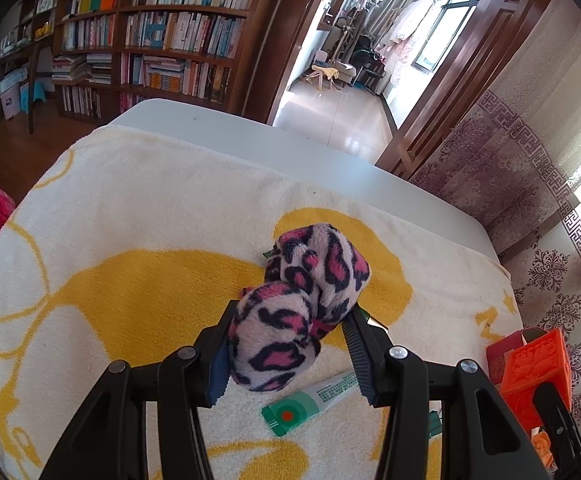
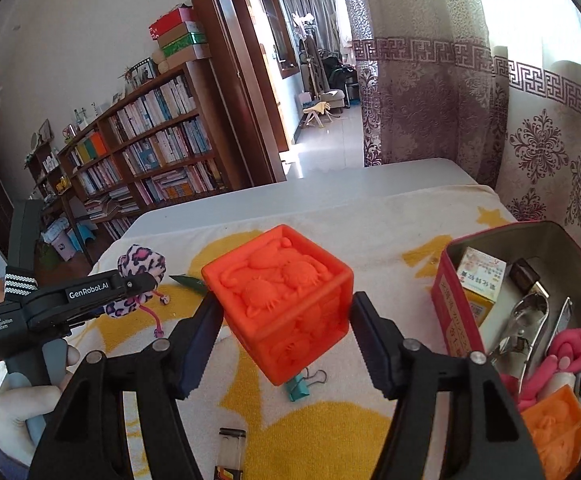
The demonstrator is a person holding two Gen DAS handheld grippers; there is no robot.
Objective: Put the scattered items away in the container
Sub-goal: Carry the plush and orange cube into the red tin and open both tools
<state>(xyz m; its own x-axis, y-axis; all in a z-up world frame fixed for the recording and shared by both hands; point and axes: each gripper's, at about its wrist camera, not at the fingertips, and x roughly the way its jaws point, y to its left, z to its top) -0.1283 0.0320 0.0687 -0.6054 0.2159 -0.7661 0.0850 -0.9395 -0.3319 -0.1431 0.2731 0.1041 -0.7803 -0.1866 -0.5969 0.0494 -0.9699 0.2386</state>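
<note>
My left gripper [image 1: 290, 356] is shut on a pink leopard-print plush pouch [image 1: 302, 304] and holds it above the yellow-and-white towel [image 1: 130, 220]. A green-and-white tube [image 1: 310, 404] lies on the towel under it. My right gripper [image 2: 286, 344] is shut on an orange embossed cube [image 2: 286, 304], lifted above the towel [image 2: 370, 224]. The open red tin [image 2: 450, 292] sits at the right and holds a small box, nail clippers, a pink item and a second orange cube [image 2: 554, 440]. The left gripper with the pouch [image 2: 138, 268] shows at the left of the right wrist view.
A teal binder clip [image 2: 302, 386] lies on the towel below the cube. A dark green item [image 2: 190, 282] lies beside the pouch. A small striped object [image 2: 230, 456] sits near the front edge. The white table [image 1: 218, 132] ends beyond the towel. A curtain hangs at the right.
</note>
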